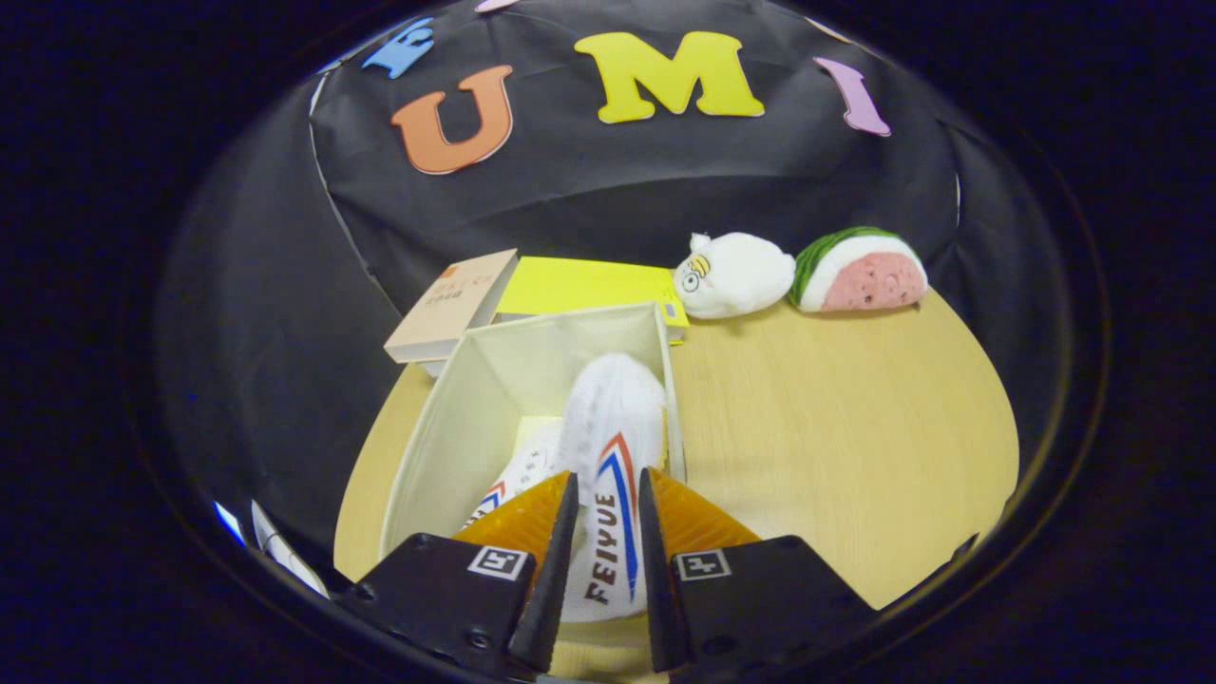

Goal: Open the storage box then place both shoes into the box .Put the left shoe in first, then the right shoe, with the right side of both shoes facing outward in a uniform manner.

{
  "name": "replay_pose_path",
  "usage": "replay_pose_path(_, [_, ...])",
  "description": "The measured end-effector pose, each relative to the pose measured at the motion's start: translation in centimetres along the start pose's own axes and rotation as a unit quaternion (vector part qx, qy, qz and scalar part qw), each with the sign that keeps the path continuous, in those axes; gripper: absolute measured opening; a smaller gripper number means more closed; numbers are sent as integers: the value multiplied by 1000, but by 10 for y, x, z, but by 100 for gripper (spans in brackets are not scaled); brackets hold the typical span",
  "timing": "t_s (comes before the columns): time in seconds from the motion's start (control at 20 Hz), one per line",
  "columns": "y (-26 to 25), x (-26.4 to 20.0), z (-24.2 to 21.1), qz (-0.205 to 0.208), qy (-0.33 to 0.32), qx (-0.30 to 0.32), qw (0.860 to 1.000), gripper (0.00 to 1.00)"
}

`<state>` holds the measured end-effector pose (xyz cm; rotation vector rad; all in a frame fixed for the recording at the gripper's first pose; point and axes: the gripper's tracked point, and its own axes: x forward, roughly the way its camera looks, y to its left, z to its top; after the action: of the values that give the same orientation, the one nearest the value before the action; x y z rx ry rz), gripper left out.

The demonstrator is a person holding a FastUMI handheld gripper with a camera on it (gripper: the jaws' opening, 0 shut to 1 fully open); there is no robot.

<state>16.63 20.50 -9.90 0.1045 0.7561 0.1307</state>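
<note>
Claw (608, 518) pinching white shoe (613, 446) over open storage box (456, 418), second shoe (527, 470) inside

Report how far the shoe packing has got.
Done: the storage box stands open, and one white shoe already lies inside it. In hand: the gripper has its jaws closed on the second shoe, held over the box's right side. Left: lower it beside the first and let go.
</note>
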Motion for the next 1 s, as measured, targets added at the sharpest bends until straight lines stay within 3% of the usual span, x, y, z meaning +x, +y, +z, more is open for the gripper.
replay_pose_path(0.05, [-2,-11,8,-5,-20,0,1000,55])
replay_pose_path(0.15, [-3,-27,13,-5,-51,-6,999,93])
replay_pose_path(0.2, [-5,-37,16,-8,-64,-11,998,98])
replay_pose_path(0.4, [-15,-77,24,-26,-122,-38,991,98])
replay_pose_path(0.7, [-23,-132,20,-16,-194,-76,978,98])
replay_pose_path(1.0, [-44,-187,10,-53,-284,-94,953,98])
